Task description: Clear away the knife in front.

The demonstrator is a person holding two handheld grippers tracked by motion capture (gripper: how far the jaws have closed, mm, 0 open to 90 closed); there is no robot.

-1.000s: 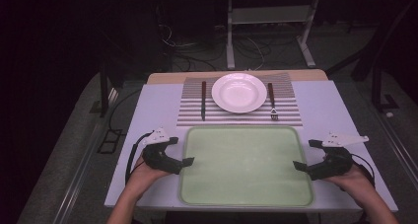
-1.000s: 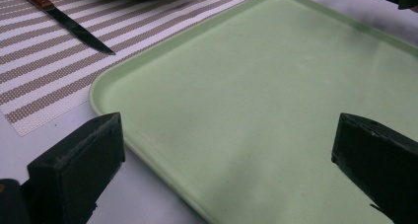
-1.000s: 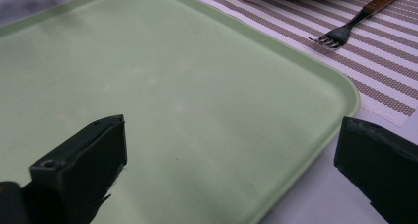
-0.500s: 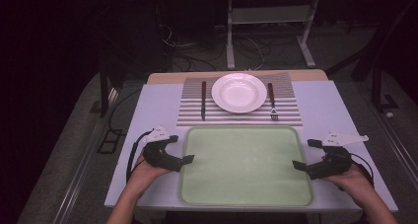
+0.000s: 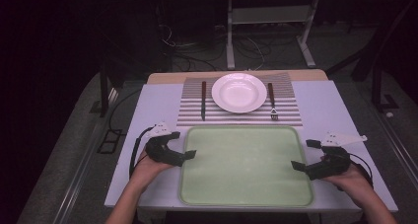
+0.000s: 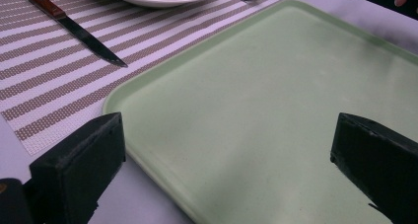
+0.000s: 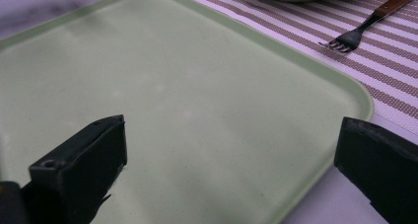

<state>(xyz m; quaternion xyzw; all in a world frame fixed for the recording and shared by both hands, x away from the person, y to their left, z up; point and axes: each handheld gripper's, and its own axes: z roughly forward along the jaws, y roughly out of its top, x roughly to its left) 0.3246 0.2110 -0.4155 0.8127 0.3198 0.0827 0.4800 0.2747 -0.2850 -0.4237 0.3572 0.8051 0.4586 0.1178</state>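
Pale lavender tabletop (image 5: pixel 315 103) in dark room with cable-strewn floor. Flat pale green plastic tray (image 5: pixel 246 165) at near edge, before striped placemat (image 5: pixel 288 113). Left gripper (image 5: pixel 183 156), right gripper (image 5: pixel 298 167) flanking tray, jaws spread wide, empty. Right gripper closer to tray edge than earlier.

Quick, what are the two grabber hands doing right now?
Left gripper: open, empty, at the green tray's left edge.
Right gripper: open, empty, at its right edge.

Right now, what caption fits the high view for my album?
Two open grippers, left gripper and right gripper, flank an empty green tray below a plate.
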